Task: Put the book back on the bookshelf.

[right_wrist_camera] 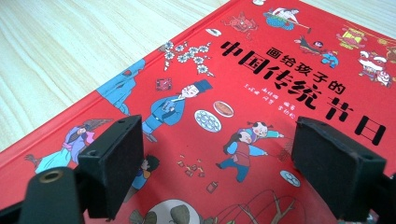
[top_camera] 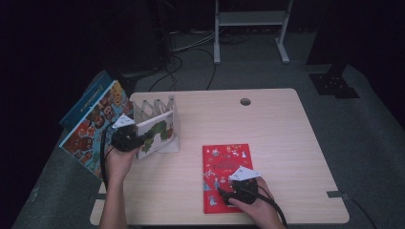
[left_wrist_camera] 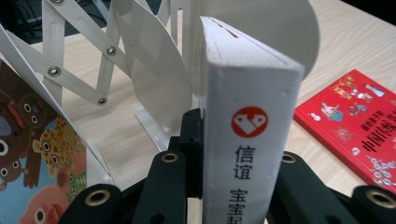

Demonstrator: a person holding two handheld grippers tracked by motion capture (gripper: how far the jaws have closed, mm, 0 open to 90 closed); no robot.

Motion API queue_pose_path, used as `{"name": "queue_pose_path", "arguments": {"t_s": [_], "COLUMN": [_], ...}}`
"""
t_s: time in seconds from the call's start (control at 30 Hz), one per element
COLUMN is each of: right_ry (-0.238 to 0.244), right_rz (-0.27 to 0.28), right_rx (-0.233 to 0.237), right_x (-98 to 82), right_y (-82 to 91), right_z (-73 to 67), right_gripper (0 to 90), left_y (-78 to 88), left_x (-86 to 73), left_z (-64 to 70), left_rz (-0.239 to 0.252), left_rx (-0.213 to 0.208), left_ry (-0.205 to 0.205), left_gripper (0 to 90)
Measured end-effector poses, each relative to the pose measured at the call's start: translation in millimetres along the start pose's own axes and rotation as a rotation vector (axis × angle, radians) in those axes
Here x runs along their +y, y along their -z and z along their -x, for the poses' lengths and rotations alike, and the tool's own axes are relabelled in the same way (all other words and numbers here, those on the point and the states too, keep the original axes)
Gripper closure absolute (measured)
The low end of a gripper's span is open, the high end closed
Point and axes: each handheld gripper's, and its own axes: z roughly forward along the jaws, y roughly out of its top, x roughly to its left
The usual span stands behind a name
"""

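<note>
The left gripper [left_wrist_camera: 243, 186] is clamping a white book [left_wrist_camera: 250, 121] by its spine, the black jaws pressing on either side; the spine is carrying a red round logo and dark printed characters, and in the high view its cover is showing a green caterpillar picture. The book is standing upright near the left edge of the table [top_camera: 286, 119], just against the white expanding book rack [left_wrist_camera: 135, 70], with a colourful animal book [top_camera: 93, 126] leaning beyond that edge. The right gripper [right_wrist_camera: 217, 158] is hovering with its jaws wide apart and gripping nothing, over a red picture book [right_wrist_camera: 261, 93] lying flat near the front edge.
</note>
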Motion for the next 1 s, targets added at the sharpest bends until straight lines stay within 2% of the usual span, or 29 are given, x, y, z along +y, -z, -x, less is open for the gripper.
{"name": "queue_pose_path", "arguments": {"t_s": [0.33,0.47,0.6,0.83,1.0], "right_ry": [-0.001,-0.001,-0.001,-0.001,-0.001], "right_rz": [0.0,-0.001,-0.001,-0.001,0.0], "right_rx": [0.0,0.0,0.0,0.001,0.001], "right_x": [0.0,0.0,0.0,0.0,0.0], "right_y": [0.0,0.0,0.0,0.0,0.0], "right_z": [0.0,0.0,0.0,0.0,0.0], "right_gripper": [16.0,16.0,16.0,16.0,16.0], "left_y": [-8.9,-15.3,-22.9,-31.2,-36.0], "left_x": [-7.8,-12.8,-16.1,-19.5,-26.6], "left_z": [-0.2,0.3,2.8,6.7,7.4], "left_rz": [0.009,-0.016,-0.071,-0.09,-0.143], "left_rx": [0.002,-0.004,0.001,0.017,0.03], "left_ry": [0.021,0.029,0.001,-0.001,-0.022], "left_gripper": [74.8,74.7,74.0,73.7,73.2]}}
